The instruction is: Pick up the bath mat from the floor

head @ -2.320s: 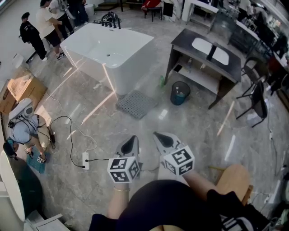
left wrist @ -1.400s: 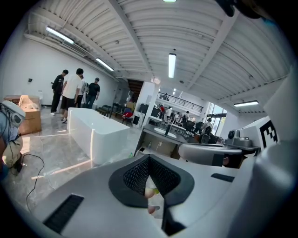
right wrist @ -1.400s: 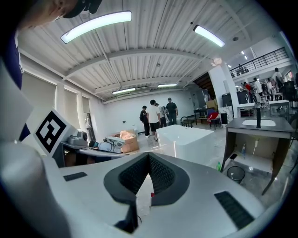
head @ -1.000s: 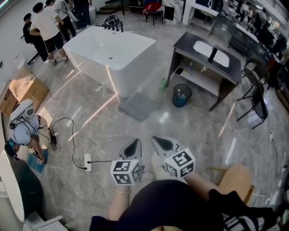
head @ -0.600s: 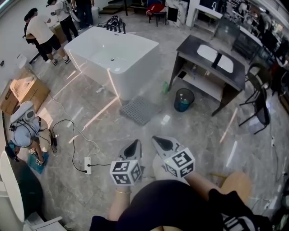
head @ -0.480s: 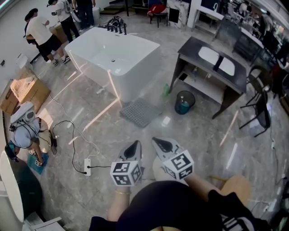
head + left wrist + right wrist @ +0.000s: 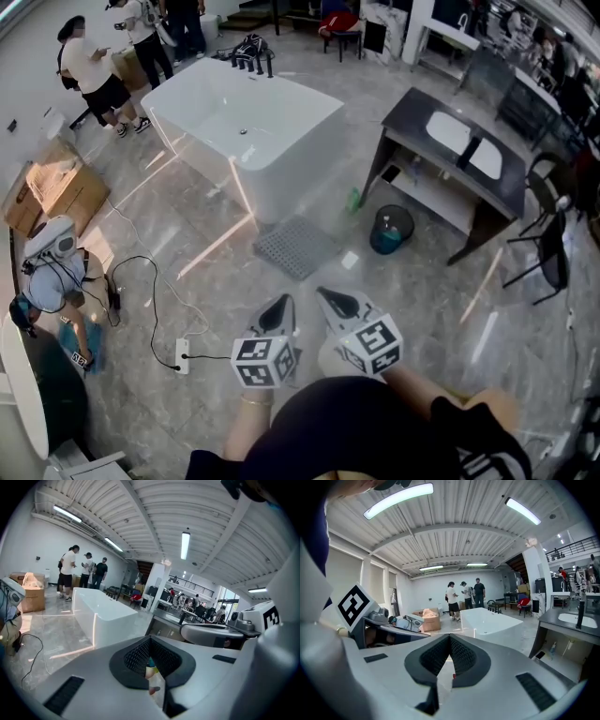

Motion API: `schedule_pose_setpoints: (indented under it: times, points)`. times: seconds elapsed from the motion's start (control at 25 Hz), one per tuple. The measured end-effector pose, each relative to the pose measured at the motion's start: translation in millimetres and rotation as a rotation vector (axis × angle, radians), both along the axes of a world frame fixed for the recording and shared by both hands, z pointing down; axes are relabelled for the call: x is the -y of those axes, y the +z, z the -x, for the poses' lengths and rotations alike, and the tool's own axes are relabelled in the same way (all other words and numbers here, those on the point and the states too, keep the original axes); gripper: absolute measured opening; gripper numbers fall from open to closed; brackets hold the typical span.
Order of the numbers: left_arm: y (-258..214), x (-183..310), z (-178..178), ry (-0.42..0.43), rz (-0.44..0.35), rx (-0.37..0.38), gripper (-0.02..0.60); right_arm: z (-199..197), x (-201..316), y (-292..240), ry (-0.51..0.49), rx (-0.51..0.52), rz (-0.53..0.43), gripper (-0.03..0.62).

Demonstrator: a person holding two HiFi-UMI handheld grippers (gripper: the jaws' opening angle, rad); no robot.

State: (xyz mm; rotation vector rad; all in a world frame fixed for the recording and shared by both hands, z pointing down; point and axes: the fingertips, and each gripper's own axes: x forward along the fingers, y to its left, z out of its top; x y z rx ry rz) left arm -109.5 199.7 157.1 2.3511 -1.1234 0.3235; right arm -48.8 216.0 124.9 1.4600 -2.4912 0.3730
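Note:
The bath mat [image 7: 296,247], a grey perforated rectangle, lies flat on the marble floor beside the white bathtub [image 7: 246,127]. In the head view both grippers are held side by side in front of the person's body, short of the mat and well above the floor. My left gripper [image 7: 276,307] points toward the mat with its jaws together and nothing in them. My right gripper [image 7: 335,299] is next to it, also shut and empty. In the gripper views the left gripper [image 7: 150,641] and right gripper [image 7: 450,638] hide the mat behind their own jaws.
A dark vanity with a white basin [image 7: 457,157] stands right of the mat, with a teal bin [image 7: 389,230] in front of it. A power strip and black cable [image 7: 181,354] lie at left, near a crouching person [image 7: 52,281]. Cardboard boxes [image 7: 42,192] and standing people [image 7: 94,75] are far left.
The whole view has moved forward: the mat, tub and vanity have slid nearer to the grippers. Both grippers stay shut and side by side.

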Motion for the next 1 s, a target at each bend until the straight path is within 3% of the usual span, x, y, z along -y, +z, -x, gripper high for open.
schedule_pose_setpoints:
  times: [0.4,1.0]
  points:
    - [-3.2,63.1,-38.1,-0.081,0.009,-0.012,-0.002,-43.4,65.2,-0.4,-0.056,0.019,0.03,0.011]
    - [10.7,118.2,-95.8,-0.146,0.023,0.012,-0.002,-104.7,125.1,9.0,-0.13,0.048,0.035,0.011]
